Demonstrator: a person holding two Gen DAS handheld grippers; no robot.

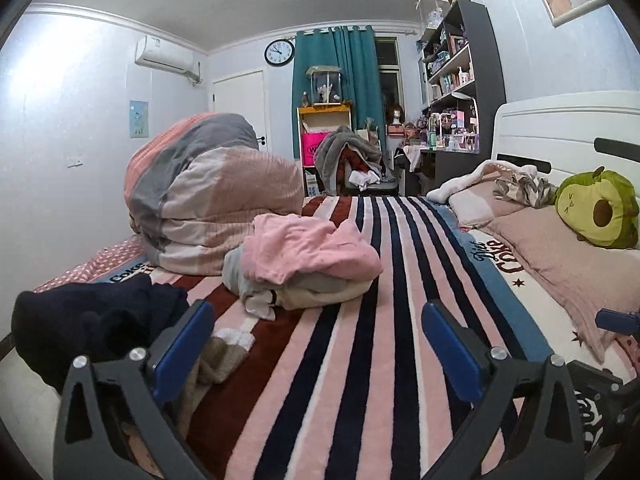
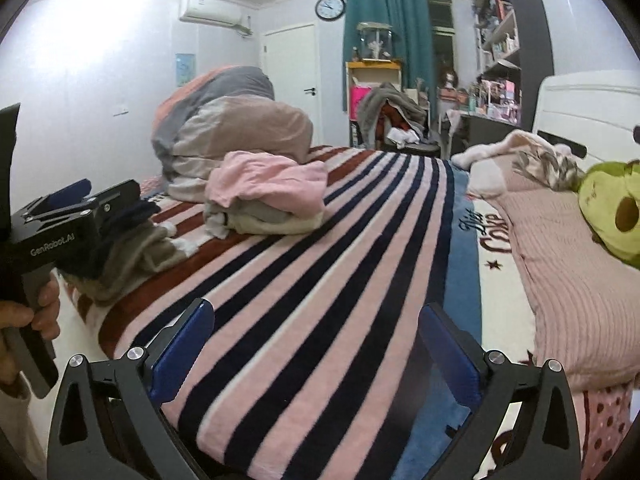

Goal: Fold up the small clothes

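Clothes [image 1: 308, 256] lie heaped on the bed [image 1: 360, 360] — both grippers [image 1: 318, 344] [image 2: 316, 344] gape empty; pinch one pink edge, lift it clear.

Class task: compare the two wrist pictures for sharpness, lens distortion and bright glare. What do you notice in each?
Left wrist view: sharp, the pink garment crisp; fisheye bends the striped blanket; the left wall glares white. Right wrist view: softer, the avocado plush and shelves smeared; same curving and black corners; the wall washes out.

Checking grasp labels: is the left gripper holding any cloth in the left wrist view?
No. The left gripper is wide open above the striped blanket, with nothing between its fingers; the pink garment lies farther ahead on the pile.
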